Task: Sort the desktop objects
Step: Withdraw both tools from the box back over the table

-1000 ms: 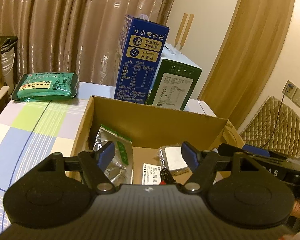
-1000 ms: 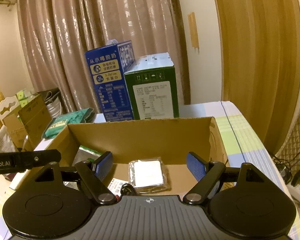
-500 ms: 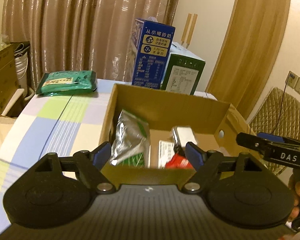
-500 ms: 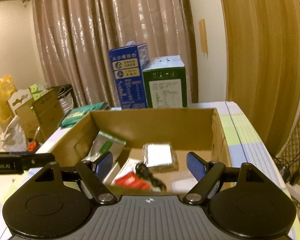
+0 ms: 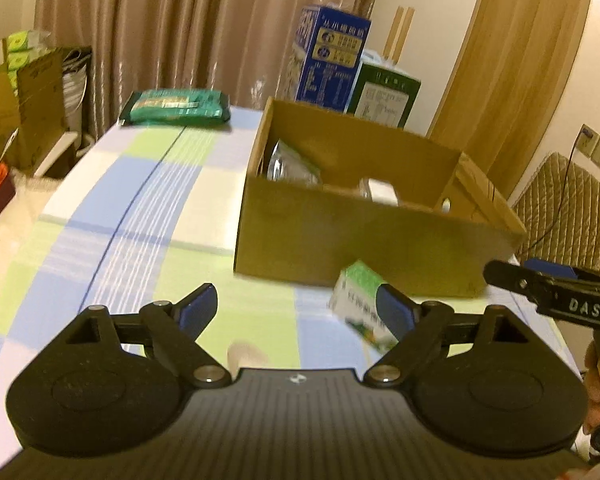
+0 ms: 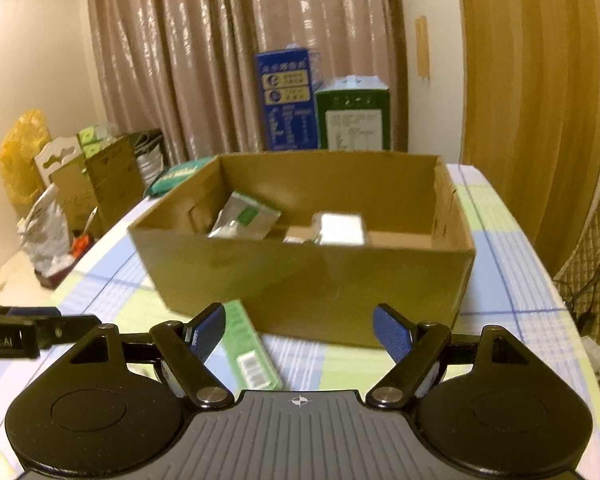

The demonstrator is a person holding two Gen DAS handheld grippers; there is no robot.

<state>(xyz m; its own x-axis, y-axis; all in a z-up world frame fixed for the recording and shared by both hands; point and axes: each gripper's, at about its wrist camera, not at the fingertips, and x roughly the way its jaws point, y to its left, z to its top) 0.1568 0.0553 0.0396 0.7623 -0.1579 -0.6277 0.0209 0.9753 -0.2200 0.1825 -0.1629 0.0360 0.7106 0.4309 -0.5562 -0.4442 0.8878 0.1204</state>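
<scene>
An open cardboard box stands on the checked tablecloth. Inside it lie a silver-green pouch and a white packet. In front of the box, a small green-and-white box lies on the cloth. My left gripper hovers short of the box, its jaws opening and with nothing between them. The small box lies just beyond its right finger. My right gripper is open and holds nothing, with the small box beside its left finger.
A green pack lies at the table's far left. A blue carton and a green carton stand behind the box. Cardboard boxes and bags crowd the floor left of the table, and a quilted chair stands to the right.
Both grippers have drawn back from over the cardboard box, which now looks farther off. The small green-and-white box has come into view. The left jaws have spread wider.
</scene>
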